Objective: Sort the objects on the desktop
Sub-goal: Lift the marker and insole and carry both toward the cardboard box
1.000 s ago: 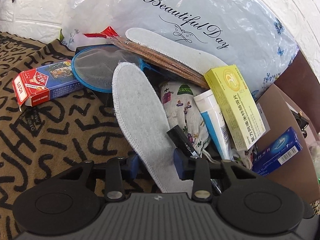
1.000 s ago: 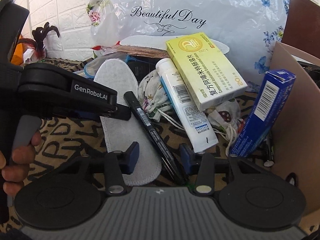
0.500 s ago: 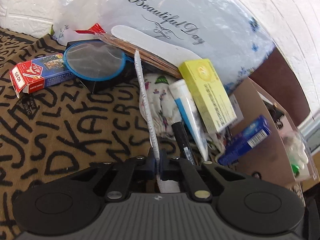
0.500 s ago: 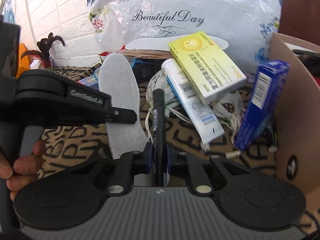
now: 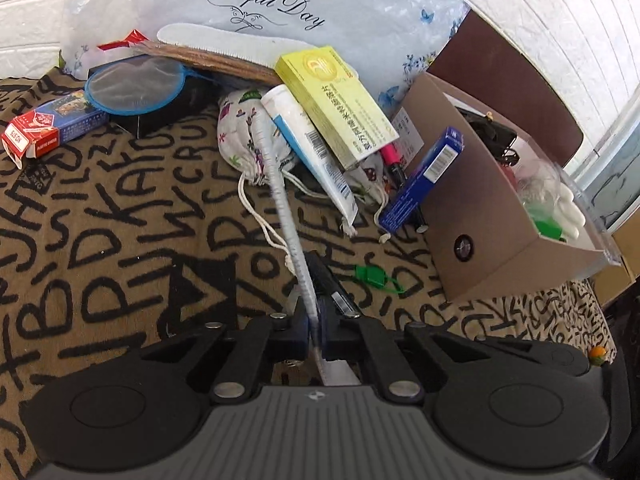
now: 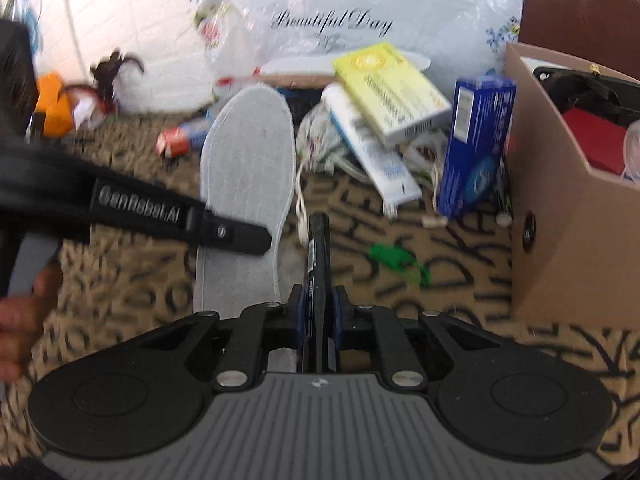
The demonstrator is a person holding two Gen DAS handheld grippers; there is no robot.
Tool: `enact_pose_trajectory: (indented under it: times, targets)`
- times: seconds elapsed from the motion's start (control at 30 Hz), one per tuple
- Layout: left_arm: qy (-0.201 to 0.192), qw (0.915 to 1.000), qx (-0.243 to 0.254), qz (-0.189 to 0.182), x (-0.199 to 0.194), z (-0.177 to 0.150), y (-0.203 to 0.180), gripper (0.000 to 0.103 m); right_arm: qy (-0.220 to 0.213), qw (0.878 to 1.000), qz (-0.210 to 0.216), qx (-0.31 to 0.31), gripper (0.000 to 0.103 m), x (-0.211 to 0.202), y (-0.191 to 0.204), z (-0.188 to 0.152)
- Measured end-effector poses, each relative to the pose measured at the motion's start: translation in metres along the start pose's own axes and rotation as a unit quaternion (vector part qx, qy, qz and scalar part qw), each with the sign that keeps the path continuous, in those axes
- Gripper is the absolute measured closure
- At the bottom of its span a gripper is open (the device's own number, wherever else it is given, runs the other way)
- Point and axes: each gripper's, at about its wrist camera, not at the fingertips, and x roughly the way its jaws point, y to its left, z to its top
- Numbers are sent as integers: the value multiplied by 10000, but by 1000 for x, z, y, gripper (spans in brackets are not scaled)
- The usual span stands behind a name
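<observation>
Right wrist view: blurred marker [image 6: 317, 264], lower end hidden.

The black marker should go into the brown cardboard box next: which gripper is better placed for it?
Right. The right gripper is shut on the black marker, with the cardboard box on its right. The left gripper holds the grey insole.

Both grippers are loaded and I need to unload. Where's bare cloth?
Free: the lettered cloth left of the insole, below the card box; also a strip between green clip and cardboard box. Crowded: the pile around the yellow box.
</observation>
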Motion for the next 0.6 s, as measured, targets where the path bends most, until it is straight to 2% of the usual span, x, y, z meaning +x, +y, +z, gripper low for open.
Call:
enact_pose_trajectory:
  times: [0.1,0.3,0.37,0.43,0.47,0.6]
  targets:
    - [63,9999,44,103,9,-2,-2,97,217,9997,-51,23,90,8,-1,-7]
    - [43,9997,-75,233,19,0,1,86,206,9996,-117,-143,90,19,3,2]
    - [65,9997,-22,224,21,0,0,87,223,9995,-139,-144,90,25,3,6]
    - [102,9998,-36,190,19,0,0,95,234,9995,-139,-176,90,28,4,8]
    - [122,9998,-70,165,17,-1,0,96,229,9996,-129,-135,90,27,3,9]
    - [40,10000,-16,46,3,-5,-6,103,160,9998,-46,51,91,14,0,5]
